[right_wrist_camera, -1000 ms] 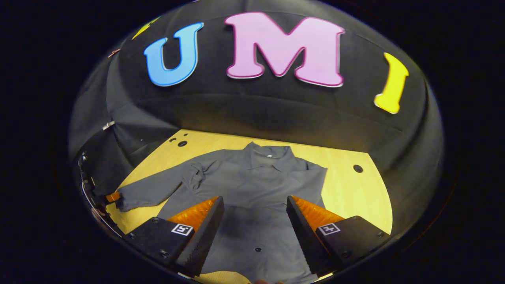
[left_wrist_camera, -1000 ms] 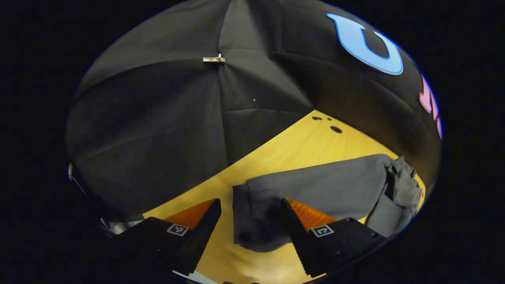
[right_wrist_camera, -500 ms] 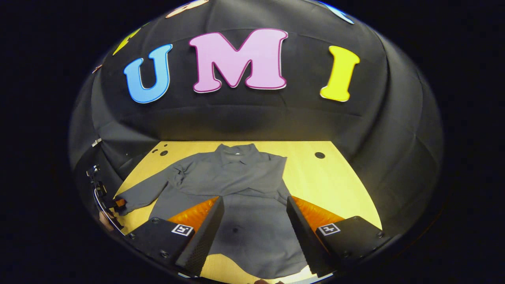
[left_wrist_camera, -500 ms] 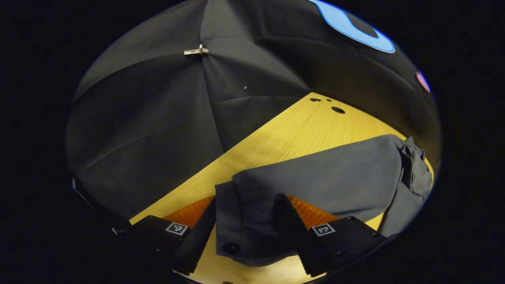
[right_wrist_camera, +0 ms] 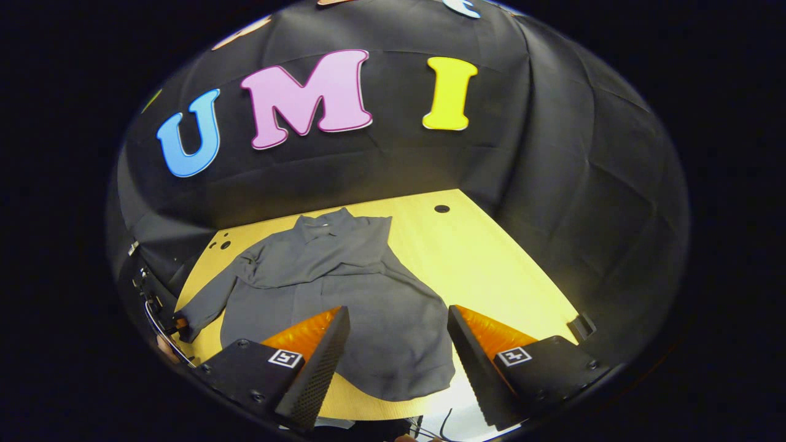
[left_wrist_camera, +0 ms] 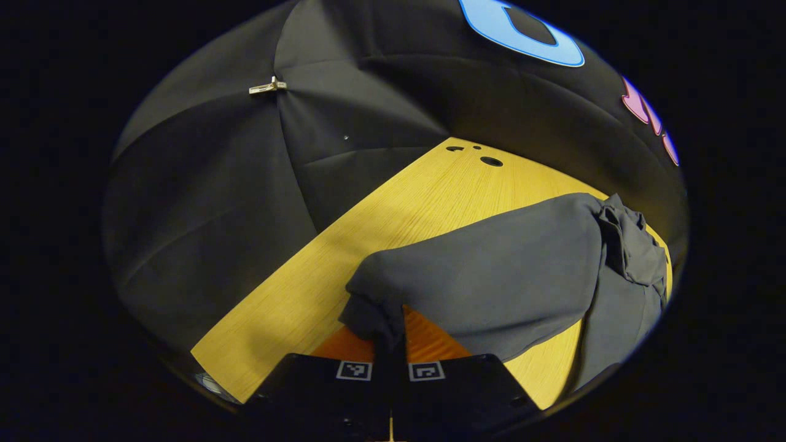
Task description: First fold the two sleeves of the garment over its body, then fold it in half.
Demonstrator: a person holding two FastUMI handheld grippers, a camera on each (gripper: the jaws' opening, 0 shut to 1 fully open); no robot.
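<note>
A grey collared shirt (right_wrist_camera: 344, 294) lies flat on the wooden table (right_wrist_camera: 491, 258), collar toward the back wall. One sleeve is folded across its chest. The other sleeve (left_wrist_camera: 491, 276) stretches out sideways, bunched at the shoulder. My left gripper (left_wrist_camera: 391, 336) is shut on that sleeve's cuff, with cloth draped over the fingertips. In the right gripper view the left gripper (right_wrist_camera: 174, 321) sits at the sleeve's end, far left. My right gripper (right_wrist_camera: 397, 310) hovers open over the shirt's hem near the table's front edge, nothing between its fingers.
Bare table (left_wrist_camera: 399, 209) lies left of the sleeve and right of the shirt. Round holes (left_wrist_camera: 491, 161) mark one back corner, another hole (right_wrist_camera: 441, 209) the other. A metal clip (left_wrist_camera: 268, 86) pins the wall cloth. A small black fitting (right_wrist_camera: 580, 325) sits on the table's right edge.
My left gripper slid onto the sleeve's cuff and shut on it. My right gripper stayed open while drawing back toward the hem and turning right.
</note>
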